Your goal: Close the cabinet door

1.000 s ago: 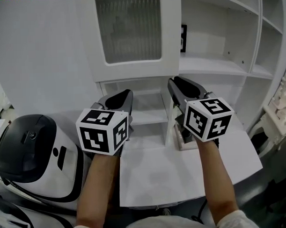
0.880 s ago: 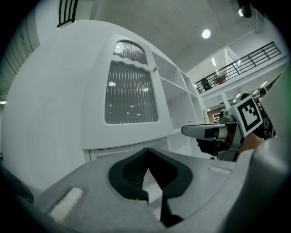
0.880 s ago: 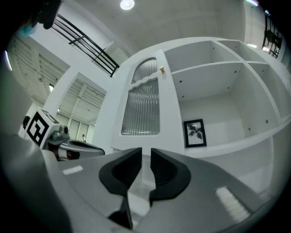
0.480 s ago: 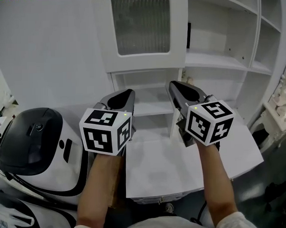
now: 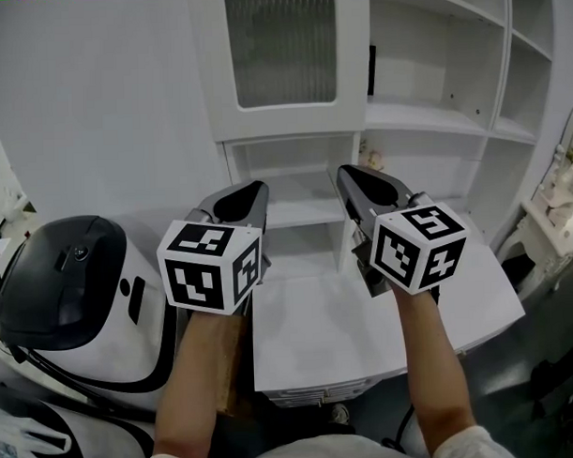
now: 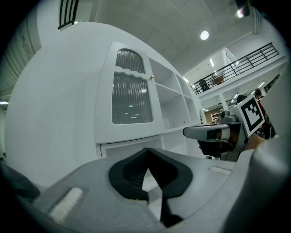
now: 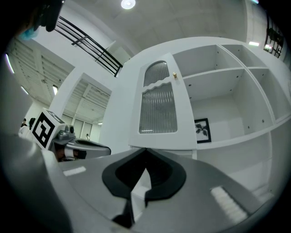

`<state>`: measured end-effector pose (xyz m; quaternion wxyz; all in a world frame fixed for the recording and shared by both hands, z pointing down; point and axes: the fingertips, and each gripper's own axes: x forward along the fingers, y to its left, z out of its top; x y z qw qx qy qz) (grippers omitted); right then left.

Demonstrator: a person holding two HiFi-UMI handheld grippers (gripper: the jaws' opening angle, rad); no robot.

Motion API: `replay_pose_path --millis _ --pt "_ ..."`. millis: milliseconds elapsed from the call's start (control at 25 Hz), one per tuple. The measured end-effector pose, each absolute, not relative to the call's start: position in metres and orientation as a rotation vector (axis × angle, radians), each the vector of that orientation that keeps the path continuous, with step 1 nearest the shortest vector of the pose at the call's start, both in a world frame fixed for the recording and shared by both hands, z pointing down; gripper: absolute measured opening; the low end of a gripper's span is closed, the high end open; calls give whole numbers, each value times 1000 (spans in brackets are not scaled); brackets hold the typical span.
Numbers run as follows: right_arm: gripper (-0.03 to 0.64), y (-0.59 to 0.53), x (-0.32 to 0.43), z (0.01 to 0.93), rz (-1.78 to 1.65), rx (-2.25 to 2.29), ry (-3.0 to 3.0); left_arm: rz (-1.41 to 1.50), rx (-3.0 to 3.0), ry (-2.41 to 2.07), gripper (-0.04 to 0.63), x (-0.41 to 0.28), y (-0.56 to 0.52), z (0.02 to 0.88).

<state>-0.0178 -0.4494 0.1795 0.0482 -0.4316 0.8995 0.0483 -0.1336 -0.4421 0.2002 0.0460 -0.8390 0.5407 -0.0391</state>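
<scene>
We are holding the left gripper [image 5: 250, 189] and right gripper [image 5: 351, 173] pinched together, empty; the cabinet door [image 5: 281, 59] is standing ahead, above them, perhaps ajar; open shelves [image 5: 437, 119] are leaving room on the right gripper's side.

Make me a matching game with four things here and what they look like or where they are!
1 door
2 picture
3 right claw
4 machine

A shut, empty
B black top, far left
C ribbed glass
D on a shelf

Pairs: 1-C, 2-D, 3-A, 4-B
</scene>
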Motion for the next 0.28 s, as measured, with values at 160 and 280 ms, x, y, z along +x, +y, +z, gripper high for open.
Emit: replay_pose_path --millis 160,280 --pt "3 -445 -17 177 153 -1320 2737 -119 -2564 1639 2 -132 -439 199" --pt "3 -443 -18 175 156 -1317 2737 -118 -2564 1638 2 -132 -437 197"
